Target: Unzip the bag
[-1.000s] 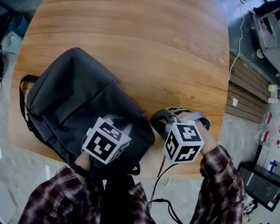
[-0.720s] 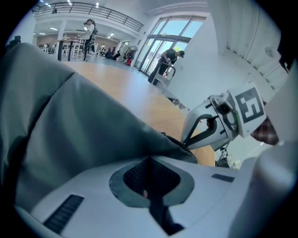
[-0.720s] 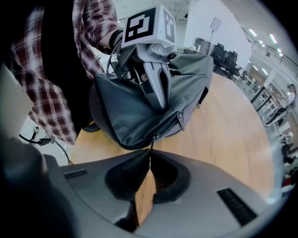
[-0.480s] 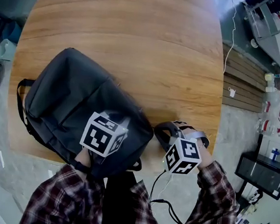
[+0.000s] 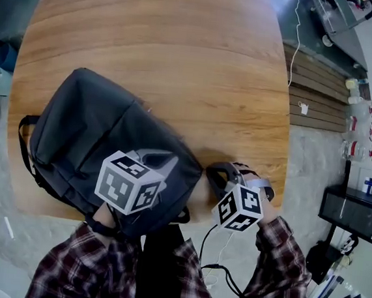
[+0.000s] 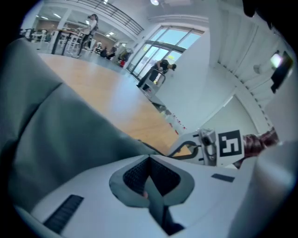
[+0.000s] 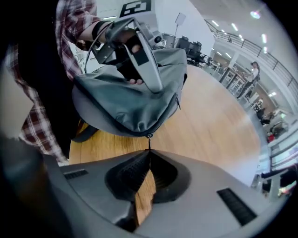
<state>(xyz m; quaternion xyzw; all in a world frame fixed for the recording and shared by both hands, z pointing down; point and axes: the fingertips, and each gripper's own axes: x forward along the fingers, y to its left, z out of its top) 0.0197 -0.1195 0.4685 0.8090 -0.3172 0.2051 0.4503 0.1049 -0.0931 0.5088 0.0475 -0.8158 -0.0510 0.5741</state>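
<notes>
One dark grey bag (image 5: 93,129) is laid flat on the round wooden surface (image 5: 183,40), with its zipped end turned towards the person so that both tools can reach it. Its cloth is soft, matt and woven, and slack enough to sag and fold. At the bag's near right corner, the small metal zipper pull (image 7: 149,138) is pinched between the closed jaws of the right hand-held gripper (image 7: 149,153), presumably so the slider can be drawn along the seam. On top of the bag's near end, the left hand-held gripper (image 6: 149,160) is closed, with a fold of cloth seemingly nipped to keep the bag from sliding. Ribbed dark pads (image 7: 132,172) are set in smooth pale grey jaws.
</notes>
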